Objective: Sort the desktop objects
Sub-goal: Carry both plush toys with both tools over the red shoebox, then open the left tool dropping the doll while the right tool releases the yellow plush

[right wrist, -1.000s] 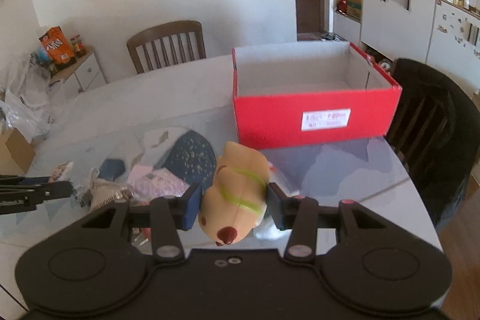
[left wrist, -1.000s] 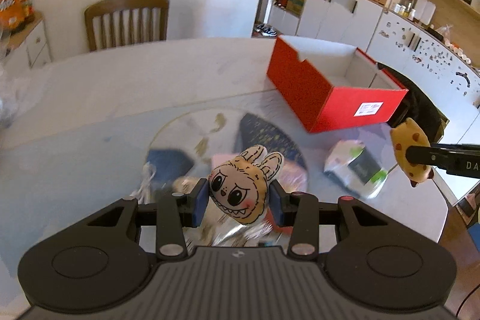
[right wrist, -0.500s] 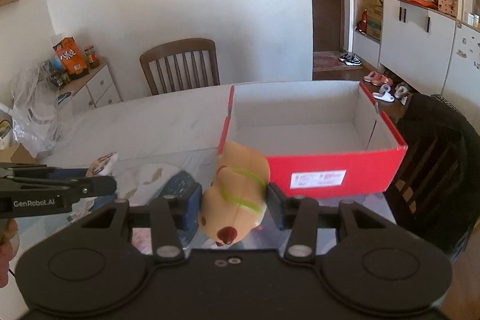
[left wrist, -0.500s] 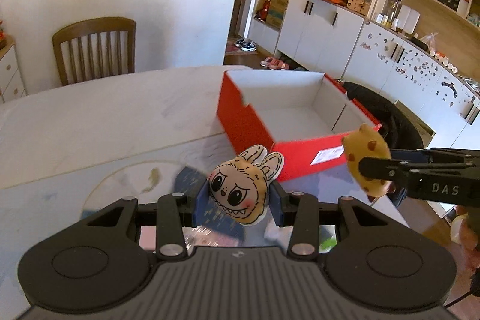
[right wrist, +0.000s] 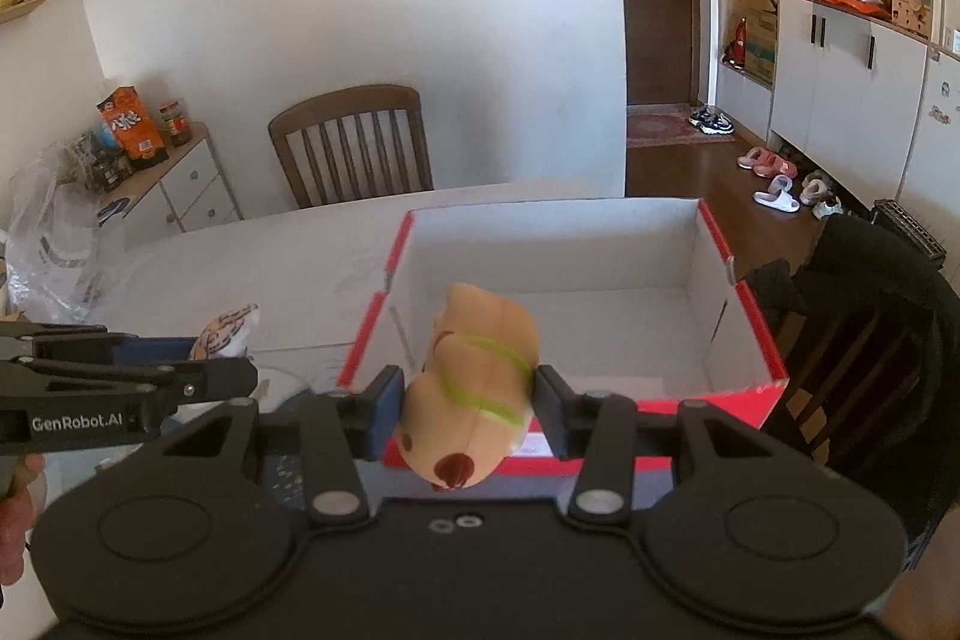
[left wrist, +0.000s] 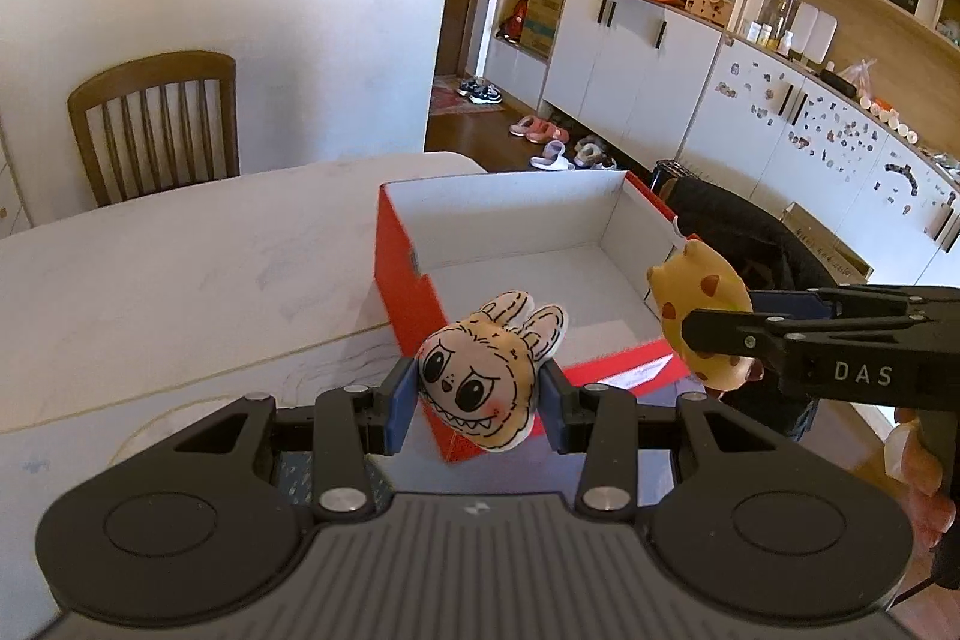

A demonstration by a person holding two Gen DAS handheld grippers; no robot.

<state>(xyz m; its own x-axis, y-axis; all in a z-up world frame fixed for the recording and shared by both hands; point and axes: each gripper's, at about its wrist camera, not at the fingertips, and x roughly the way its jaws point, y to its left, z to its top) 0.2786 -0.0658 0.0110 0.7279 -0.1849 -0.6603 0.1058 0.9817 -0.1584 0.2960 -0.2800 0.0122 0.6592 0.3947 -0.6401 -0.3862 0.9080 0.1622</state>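
My left gripper is shut on a tan plush monster head with rabbit ears and toothy grin, held in the air at the near left corner of the open red box. My right gripper is shut on a yellow spotted animal toy with a green band, held over the box's near wall. In the left wrist view the right gripper and its spotted toy hang over the box's right side. In the right wrist view the left gripper shows at the left with its plush.
The box's white inside holds nothing. The pale table stretches left of it. A wooden chair stands behind the table, a dark chair with black cloth right of the box. Small items lie under the grippers.
Both grippers have carried their toys forward and a little up, from over the cluttered part of the table to the box. The box now looks nearer and larger. Both grips are unchanged.
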